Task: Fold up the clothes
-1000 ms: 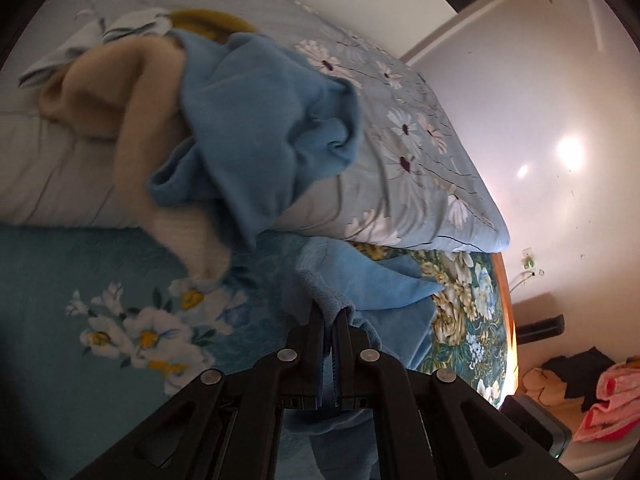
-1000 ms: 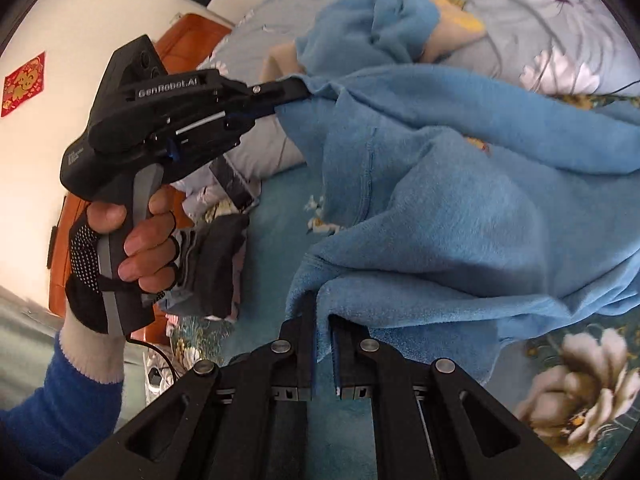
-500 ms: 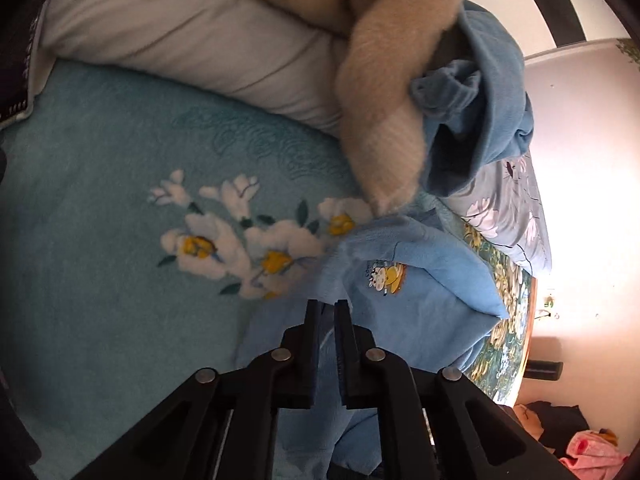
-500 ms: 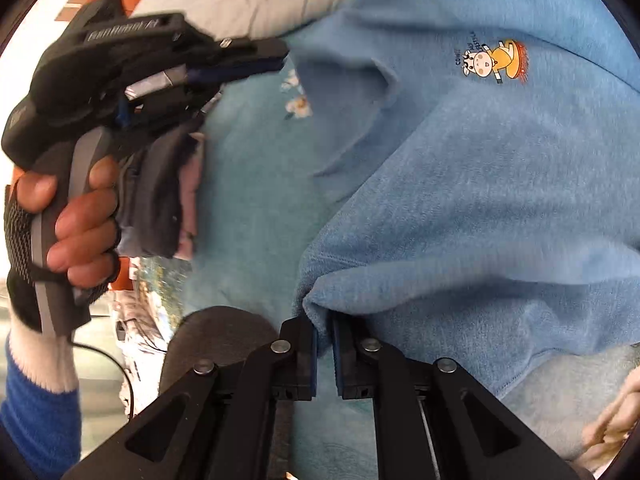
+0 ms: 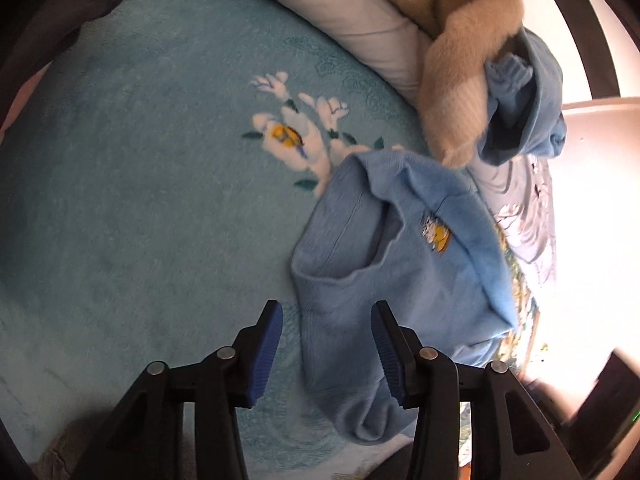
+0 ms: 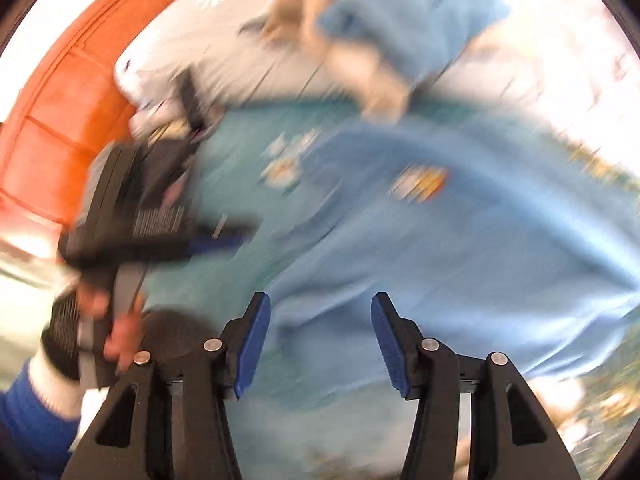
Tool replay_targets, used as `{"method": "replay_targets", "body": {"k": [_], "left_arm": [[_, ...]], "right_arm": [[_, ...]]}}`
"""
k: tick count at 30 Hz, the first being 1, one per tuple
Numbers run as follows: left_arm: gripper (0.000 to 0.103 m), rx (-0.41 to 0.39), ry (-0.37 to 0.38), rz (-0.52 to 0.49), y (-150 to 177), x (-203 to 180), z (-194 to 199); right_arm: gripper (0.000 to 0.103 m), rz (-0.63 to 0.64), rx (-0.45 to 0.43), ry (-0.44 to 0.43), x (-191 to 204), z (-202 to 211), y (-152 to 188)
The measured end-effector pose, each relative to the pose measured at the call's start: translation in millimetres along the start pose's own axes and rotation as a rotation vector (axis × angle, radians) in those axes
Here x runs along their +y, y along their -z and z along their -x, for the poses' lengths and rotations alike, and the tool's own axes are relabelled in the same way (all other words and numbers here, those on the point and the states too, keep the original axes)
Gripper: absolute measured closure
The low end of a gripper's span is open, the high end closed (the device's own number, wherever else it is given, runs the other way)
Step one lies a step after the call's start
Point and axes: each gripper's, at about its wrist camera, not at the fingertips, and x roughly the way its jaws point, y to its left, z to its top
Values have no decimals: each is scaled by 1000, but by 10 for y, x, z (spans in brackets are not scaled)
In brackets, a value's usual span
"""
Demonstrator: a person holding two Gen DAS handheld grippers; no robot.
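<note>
Two claws: both stand apart, jaws having just been opening; neither presses on cloth.
Left claw (image 5: pixel 326 344): released; an edge of the blue sweater (image 5: pixel 404 264) lies between its blue pads, which do not touch it.
Right claw (image 6: pixel 320 344): released likewise; the sweater's lower hem lies below and between the pads, though this view is smeared by blur.
Blue sweater: laid on the teal bedspread (image 5: pixel 140 200), partly spread, a small cartoon badge (image 5: pixel 438 232) facing up; one side is doubled over itself and creased, so it is not yet flat.
Pile still waiting: a beige garment (image 5: pixel 460 92) and another blue garment (image 5: pixel 532 108) heaped against the pale pillow (image 5: pixel 352 12), untouched.
Done, as judged: one garment set down on the bed for folding.
Left, as judged: smoothing it, bringing in sleeves and sides, folding it over, then the heaped pieces; the task looks to be at an early stage.
Other hand: a gloved hand (image 6: pixel 80 320) with a blue sleeve holds the left tool, seen from the right wrist.
</note>
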Motion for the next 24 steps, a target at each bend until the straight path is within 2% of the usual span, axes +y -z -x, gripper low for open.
{"method": "replay_targets", "body": {"k": [4,10,15,16,18,19,20,22,24], "left_arm": [[53,-11,-44,-75,139,-86,-62],[53,16,-56,-96,178,-46,-107],[52,33,-7,-50,131,60,-85],[52,31,0,-43,124,78,-77],[50,26,6,-36,116,94,-66],[50,26,9,-34,117,98,-68],[50,28,11,-31,125,101,-78],[49,35,13,-27,151,106,-108],[49,47,15,-32,193,89,-162]], "right_arm": [[49,27,-51,112,-218,19,-476],[49,135,54,194,-272,-517,-992],[49,277,144,274,-157,-885,-1088],[52,300,156,292,-145,-939,-1093],[65,296,168,294,-179,-968,-1100],[85,275,166,299,-219,-959,-1107],[97,252,163,303,-262,-944,-1115],[98,175,125,280,-398,-809,-1136],[99,111,49,291,-546,-558,-1137]]}}
